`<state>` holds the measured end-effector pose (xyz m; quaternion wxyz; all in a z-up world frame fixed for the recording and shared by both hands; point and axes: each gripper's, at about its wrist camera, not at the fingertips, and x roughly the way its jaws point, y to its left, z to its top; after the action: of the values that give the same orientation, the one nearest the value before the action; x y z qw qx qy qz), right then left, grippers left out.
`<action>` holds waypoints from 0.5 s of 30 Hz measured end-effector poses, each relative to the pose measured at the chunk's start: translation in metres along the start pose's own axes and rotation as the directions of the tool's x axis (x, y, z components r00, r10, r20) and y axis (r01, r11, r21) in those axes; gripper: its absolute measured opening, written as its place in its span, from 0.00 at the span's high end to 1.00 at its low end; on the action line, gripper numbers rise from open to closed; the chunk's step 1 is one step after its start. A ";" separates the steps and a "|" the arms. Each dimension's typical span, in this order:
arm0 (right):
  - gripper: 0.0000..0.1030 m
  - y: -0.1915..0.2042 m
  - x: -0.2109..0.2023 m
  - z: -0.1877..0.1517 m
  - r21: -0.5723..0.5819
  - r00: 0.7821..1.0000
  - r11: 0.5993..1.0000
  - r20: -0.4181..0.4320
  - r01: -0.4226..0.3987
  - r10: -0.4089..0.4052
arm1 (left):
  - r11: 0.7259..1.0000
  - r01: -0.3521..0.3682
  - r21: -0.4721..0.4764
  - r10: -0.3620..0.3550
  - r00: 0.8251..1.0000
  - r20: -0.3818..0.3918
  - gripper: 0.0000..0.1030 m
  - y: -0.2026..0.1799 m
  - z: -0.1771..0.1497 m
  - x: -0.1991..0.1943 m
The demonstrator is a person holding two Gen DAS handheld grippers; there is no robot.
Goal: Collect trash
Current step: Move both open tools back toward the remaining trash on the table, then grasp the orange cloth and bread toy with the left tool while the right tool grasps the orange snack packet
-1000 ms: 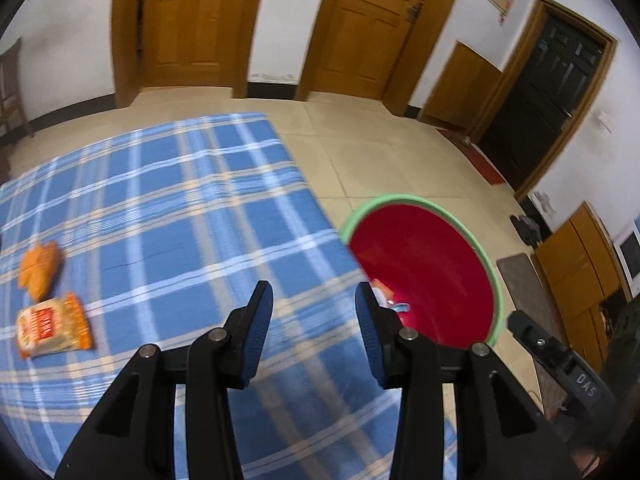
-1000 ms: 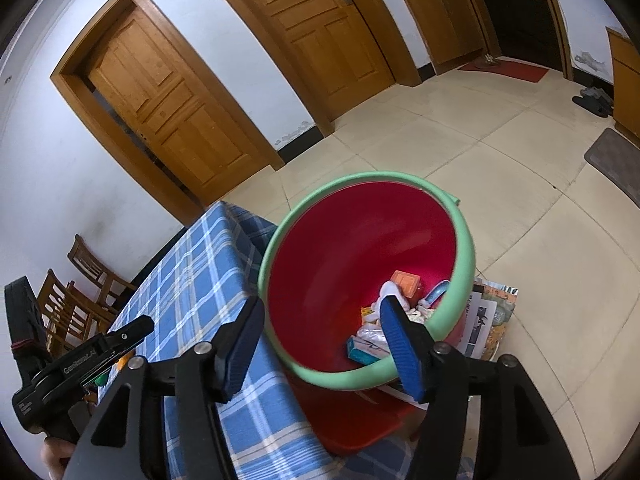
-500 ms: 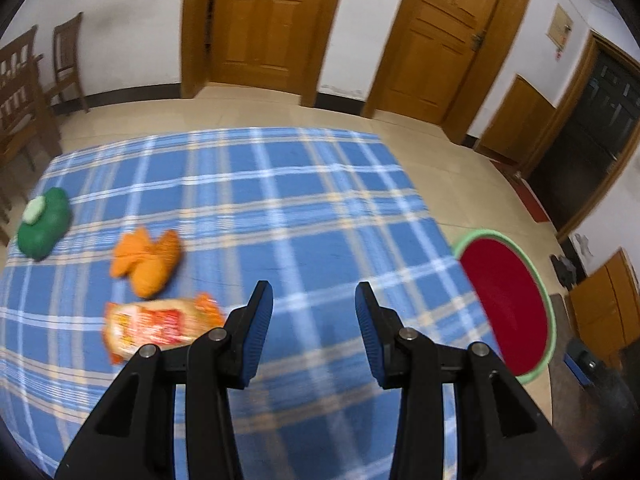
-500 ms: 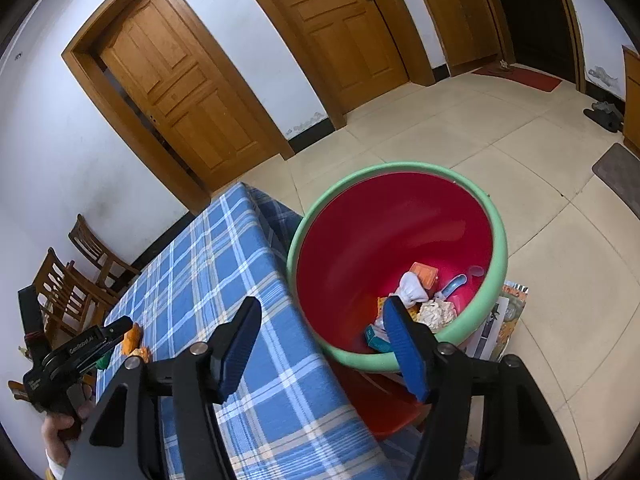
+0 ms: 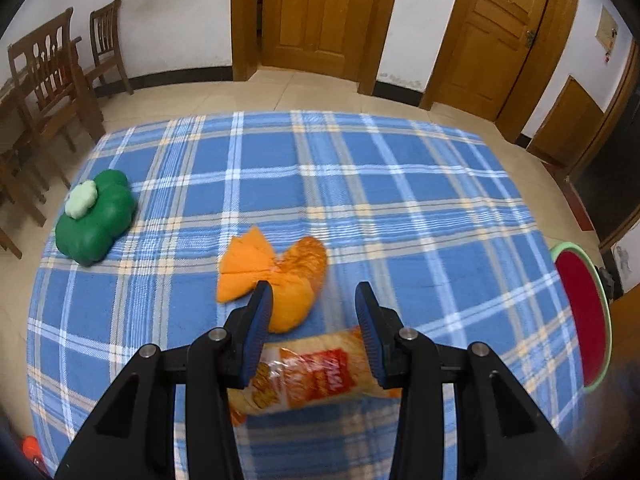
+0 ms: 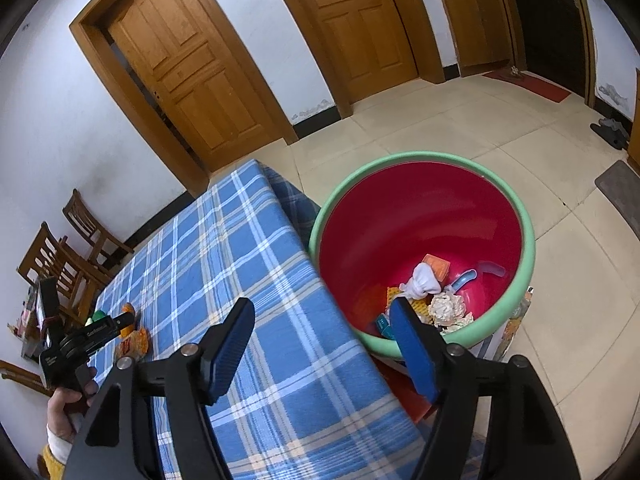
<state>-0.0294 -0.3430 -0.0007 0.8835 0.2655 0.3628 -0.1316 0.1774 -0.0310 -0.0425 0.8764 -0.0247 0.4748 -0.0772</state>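
one snack bag (image 5: 316,372), one orange wrapper (image 5: 276,276), one green toy (image 5: 96,220).

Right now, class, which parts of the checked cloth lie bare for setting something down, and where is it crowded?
Bare: the far half of the cloth toward the doors, and the strip on the bucket side. Crowded: the near left, where the green toy, orange wrappers and snack packet lie, with the left gripper over the packet.

The snack packet (image 5: 316,372) lies blurred, its ends hidden behind the left tongs (image 5: 316,312). The red basin (image 5: 582,316) is cut off by the desk (image 5: 400,184) edge. Litter in the basin is partly hidden behind the right tongs (image 6: 322,320).
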 end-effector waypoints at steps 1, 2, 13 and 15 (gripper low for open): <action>0.29 0.003 0.001 0.000 -0.007 1.000 1.000 -0.003 0.002 -0.002 | 1.000 -0.001 -0.004 0.001 1.000 -0.004 0.59 0.003 0.000 0.003; 0.29 0.006 0.002 0.000 -0.014 1.000 1.000 -0.007 0.004 -0.004 | 1.000 0.001 -0.008 -0.001 1.000 -0.006 0.59 0.005 0.000 0.006; 0.29 0.032 0.012 -0.003 -0.078 0.999 0.997 -0.035 -0.006 0.004 | 1.000 -0.017 0.007 0.016 1.000 0.025 0.67 0.009 0.001 0.016; 0.29 0.037 0.015 -0.004 -0.090 0.999 0.996 -0.041 -0.012 0.009 | 1.000 -0.012 0.004 0.012 0.999 0.033 0.69 0.010 0.001 0.016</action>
<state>-0.0051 -0.3106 0.0002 0.8877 0.2297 0.3849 -0.1049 0.1879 -0.0237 -0.0569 0.8845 -0.0212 0.4604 -0.0728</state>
